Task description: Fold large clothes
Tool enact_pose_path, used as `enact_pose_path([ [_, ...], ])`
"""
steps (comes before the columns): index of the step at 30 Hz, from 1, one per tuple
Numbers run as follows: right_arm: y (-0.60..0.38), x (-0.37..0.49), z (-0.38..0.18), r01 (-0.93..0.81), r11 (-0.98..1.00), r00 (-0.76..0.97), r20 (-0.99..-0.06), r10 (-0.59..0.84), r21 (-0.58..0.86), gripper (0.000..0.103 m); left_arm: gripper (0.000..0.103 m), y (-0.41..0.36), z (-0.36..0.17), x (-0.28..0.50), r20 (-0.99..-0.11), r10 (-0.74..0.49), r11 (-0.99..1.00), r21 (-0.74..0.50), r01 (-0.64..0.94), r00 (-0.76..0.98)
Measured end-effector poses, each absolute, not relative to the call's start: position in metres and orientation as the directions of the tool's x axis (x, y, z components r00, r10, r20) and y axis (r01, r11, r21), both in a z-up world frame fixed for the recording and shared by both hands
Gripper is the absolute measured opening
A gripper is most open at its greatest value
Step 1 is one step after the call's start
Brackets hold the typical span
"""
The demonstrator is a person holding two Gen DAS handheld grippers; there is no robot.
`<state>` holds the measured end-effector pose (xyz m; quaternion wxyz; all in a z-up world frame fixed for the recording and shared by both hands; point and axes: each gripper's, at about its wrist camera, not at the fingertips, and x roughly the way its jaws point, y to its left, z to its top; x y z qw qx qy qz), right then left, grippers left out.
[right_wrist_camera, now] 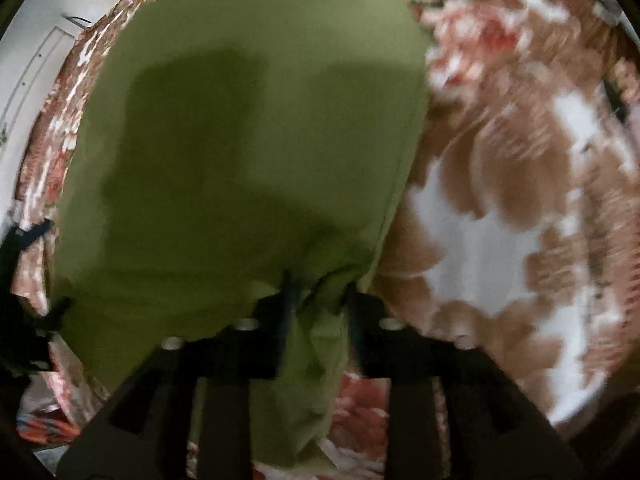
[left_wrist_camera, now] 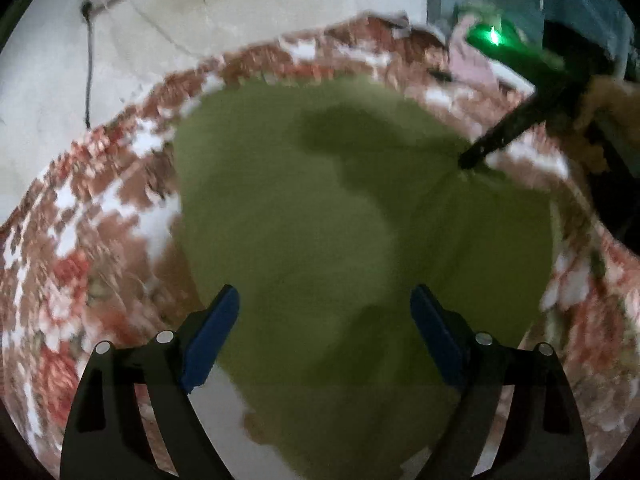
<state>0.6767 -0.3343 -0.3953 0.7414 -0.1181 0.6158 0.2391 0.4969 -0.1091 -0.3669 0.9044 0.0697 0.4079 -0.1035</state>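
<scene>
A corner of the green garment [right_wrist_camera: 248, 152] is clamped by the right gripper [right_wrist_camera: 316, 300] over the floral blanket [right_wrist_camera: 500, 220]; the left gripper [left_wrist_camera: 325, 320] is held above it (jaws wide apart).

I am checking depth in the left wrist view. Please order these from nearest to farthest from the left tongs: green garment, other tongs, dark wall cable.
1. Plain green fabric garment, directly under the open left tongs.
2. Black right tongs, upper right, pinching the garment's edge.
3. Thin dark wall cable, far upper left.
</scene>
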Motion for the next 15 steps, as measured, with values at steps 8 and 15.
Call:
enact_pose_path([
  [8, -0.286, 0.72, -0.327, -0.417, 0.907, 0.348, -0.911, 0.222, 0.062, 0.091, 0.091, -0.039, -0.333, 0.593, -0.729, -0.138, 0.989, -0.063, 0.135, 0.671],
  [15, -0.237, 0.774, -0.371, -0.354, 0.93, 0.42, -0.905, 0.067, -0.096, 0.092, 0.091, -0.003, -0.352, 0.683, -0.762, -0.147, 0.981, -0.194, -0.006, 0.631],
])
